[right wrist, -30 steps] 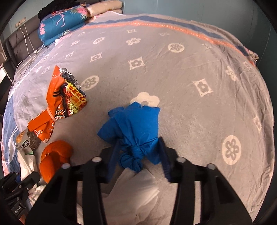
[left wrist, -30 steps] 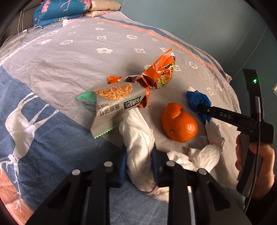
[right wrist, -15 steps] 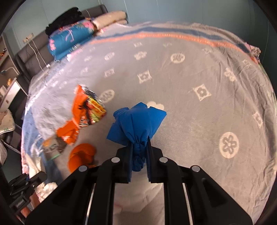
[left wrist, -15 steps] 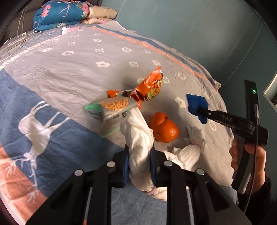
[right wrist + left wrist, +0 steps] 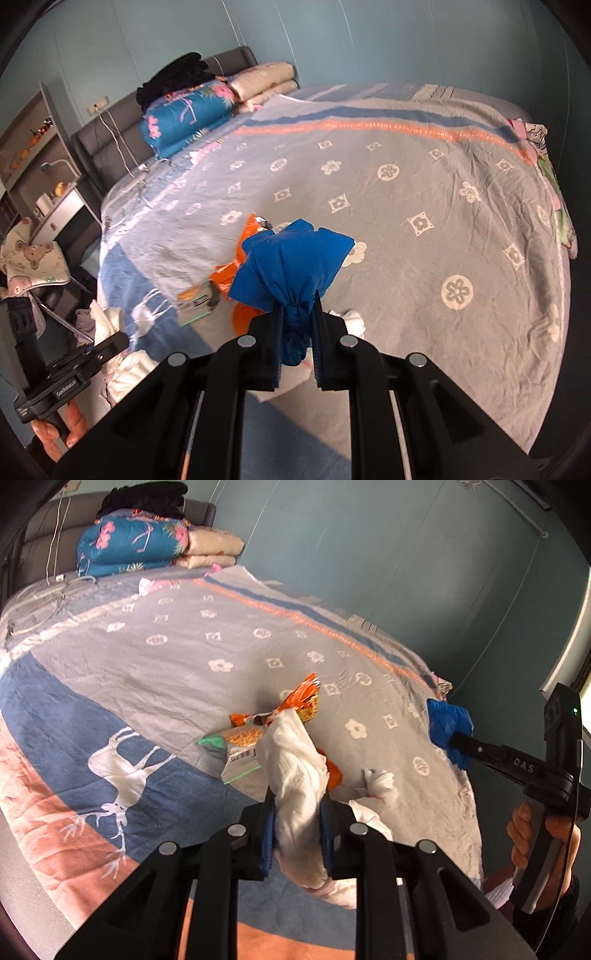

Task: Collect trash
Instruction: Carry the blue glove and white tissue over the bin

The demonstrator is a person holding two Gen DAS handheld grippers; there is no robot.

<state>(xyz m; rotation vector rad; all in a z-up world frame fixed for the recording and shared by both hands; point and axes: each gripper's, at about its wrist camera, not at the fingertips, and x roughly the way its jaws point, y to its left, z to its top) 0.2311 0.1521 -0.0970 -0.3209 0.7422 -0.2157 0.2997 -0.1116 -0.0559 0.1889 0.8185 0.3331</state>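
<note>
My left gripper (image 5: 297, 814) is shut on a crumpled white tissue (image 5: 295, 760) and holds it above the bed. My right gripper (image 5: 297, 325) is shut on a knotted blue bag (image 5: 291, 269), also lifted; the blue bag shows in the left wrist view (image 5: 448, 723) too. On the bedspread lie an orange snack wrapper (image 5: 303, 701), a green-edged snack packet (image 5: 236, 746), an orange fruit (image 5: 332, 771) partly hidden behind the tissue, and more white tissues (image 5: 380, 781).
The bed (image 5: 424, 192) has a grey flowered cover with blue and orange bands. Folded quilts (image 5: 188, 114) are stacked at the headboard. A bedside shelf (image 5: 33, 147) and a chair with clothes (image 5: 33, 262) stand at the left.
Both grippers have risen from the bed with their loads: the left with the white tissue, the right with the blue bag, on which it closed. The bed items look smaller and farther.
</note>
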